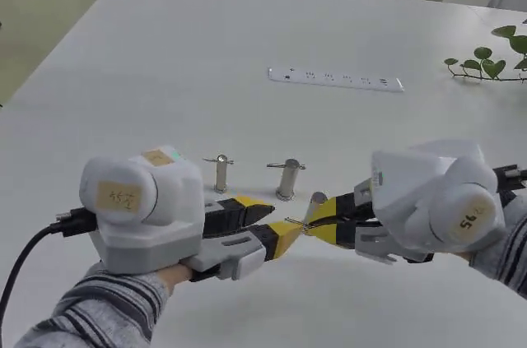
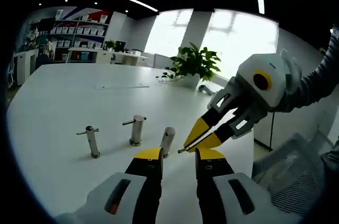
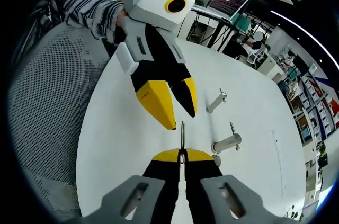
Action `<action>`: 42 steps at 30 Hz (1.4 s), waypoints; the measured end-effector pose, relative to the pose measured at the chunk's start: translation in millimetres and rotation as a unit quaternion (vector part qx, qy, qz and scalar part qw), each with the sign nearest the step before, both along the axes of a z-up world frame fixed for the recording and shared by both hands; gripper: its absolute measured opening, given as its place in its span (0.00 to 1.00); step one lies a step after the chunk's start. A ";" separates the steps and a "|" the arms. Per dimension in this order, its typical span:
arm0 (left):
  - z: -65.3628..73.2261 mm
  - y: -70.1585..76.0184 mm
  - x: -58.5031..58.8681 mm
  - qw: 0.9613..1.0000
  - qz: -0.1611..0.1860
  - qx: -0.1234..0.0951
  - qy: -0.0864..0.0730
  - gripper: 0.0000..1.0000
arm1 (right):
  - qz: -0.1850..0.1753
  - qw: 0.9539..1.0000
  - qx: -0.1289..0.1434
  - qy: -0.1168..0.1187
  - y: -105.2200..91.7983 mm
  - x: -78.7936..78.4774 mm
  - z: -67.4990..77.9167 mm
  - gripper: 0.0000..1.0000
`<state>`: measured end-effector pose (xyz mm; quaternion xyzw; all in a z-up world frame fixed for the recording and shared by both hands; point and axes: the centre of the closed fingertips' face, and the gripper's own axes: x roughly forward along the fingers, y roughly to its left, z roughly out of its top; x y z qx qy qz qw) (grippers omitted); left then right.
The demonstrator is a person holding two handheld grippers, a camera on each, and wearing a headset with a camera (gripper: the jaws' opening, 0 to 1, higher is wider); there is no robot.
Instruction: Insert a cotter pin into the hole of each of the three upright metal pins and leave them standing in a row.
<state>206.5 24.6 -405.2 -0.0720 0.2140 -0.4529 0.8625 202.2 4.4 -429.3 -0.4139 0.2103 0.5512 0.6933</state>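
Right gripper (image 3: pixel 182 156): jaws closed tight on a cotter pin (image 3: pixel 182 136), gripped at one end, the rest sticking straight out past the tips. Left gripper (image 2: pixel 178 156): jaws parted with a clear gap, nothing in them. In the right gripper view we see its yellow tips either side of the cotter pin's free end (contact or not, we cannot tell). The two grippers meet nose to nose low over the white table (image 1: pixel 165 52). Three metal pins stand upright in a row. The third metal pin (image 2: pixel 168 140) is just beside the cotter pin's tip and just past the left gripper's jaws. In the head view the jaws half hide it. The middle metal pin (image 2: pixel 137 130) and the end metal pin (image 2: pixel 92 140) each carry a cotter pin across the top. Further back on the table lie a white power strip (image 1: pixel 336 78) and a leafy plant sprig (image 1: pixel 487 64), well apart from the work.
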 end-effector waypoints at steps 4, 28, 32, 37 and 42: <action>-0.8 -3.7 -2.8 1.000 -0.009 -0.008 0.009 0.15 | 0.006 1.000 -0.001 -0.002 0.4 -3.1 -0.2 0.00; -8.1 -10.7 -10.1 0.998 -0.015 -0.031 0.060 0.00 | 0.023 0.999 0.001 -0.022 6.2 -7.9 6.6 0.00; -8.5 -10.6 -10.9 0.996 -0.013 -0.041 0.073 0.00 | 0.024 0.999 0.000 -0.021 6.2 -8.9 6.3 0.00; -7.2 -11.1 -12.0 0.997 -0.016 -0.043 0.068 0.00 | 0.023 1.000 0.002 -0.020 6.0 -9.4 7.0 0.00; -4.1 -12.1 -11.8 0.998 -0.022 -0.034 0.039 0.00 | 0.019 1.000 0.008 -0.023 5.9 -8.3 9.4 0.00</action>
